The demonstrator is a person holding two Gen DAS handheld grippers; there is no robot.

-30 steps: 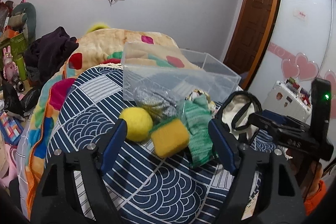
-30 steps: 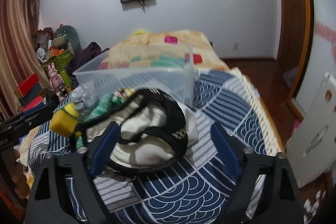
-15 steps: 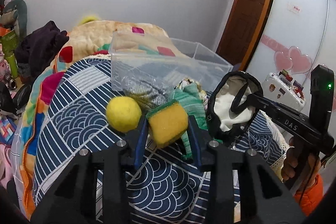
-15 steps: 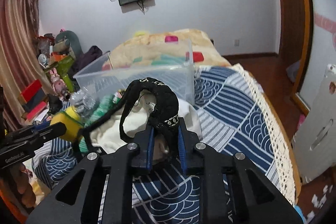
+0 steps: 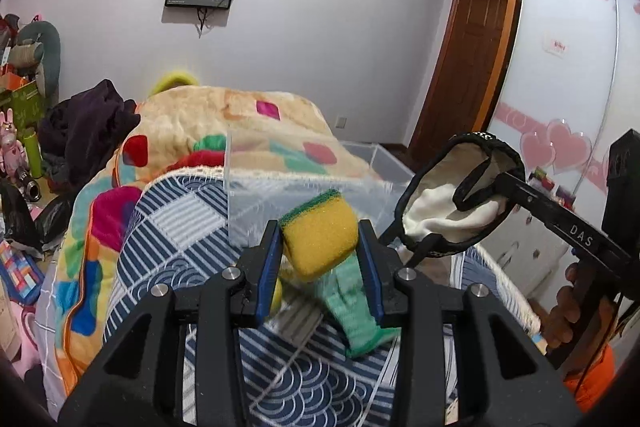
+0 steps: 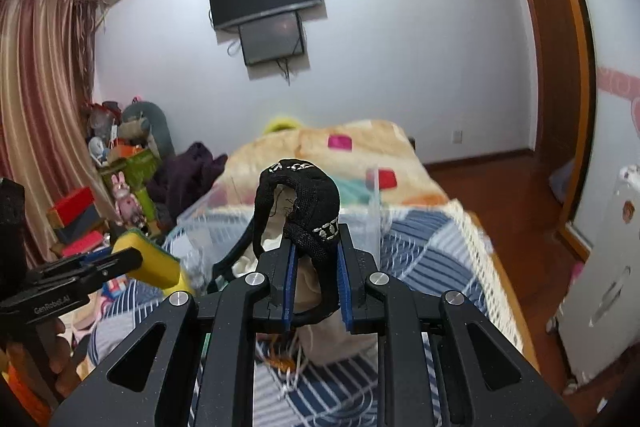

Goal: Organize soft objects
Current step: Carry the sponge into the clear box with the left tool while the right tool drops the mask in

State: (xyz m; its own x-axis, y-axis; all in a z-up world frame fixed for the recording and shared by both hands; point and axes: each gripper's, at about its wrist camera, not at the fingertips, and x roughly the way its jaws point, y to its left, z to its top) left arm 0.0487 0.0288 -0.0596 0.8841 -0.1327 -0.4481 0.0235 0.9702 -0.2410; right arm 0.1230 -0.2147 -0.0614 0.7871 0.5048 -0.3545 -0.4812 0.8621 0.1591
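Both grippers are clamped on loads, the left gripper (image 5: 320,259) squeezing a yellow sponge (image 5: 319,236), the right gripper (image 6: 316,279) pinching a black-and-white cap (image 6: 298,203), with the clear plastic bin (image 5: 256,203) just ahead and a green cloth (image 5: 354,303) beneath the left.

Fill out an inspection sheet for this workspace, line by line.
Surface: bed with a blue patterned cover.
Job's things: yellow sponge and black-trimmed white cloth both lifted; clear plastic bin behind them; green knit cloth on the cover.
Clutter: dark clothes, toys and boxes left of the bed.
Grippers: left gripper shut on the sponge; right gripper shut on the cloth's black trim.
Cables: wires hang below the wall screens.
Surroundings: wooden door, curtain.
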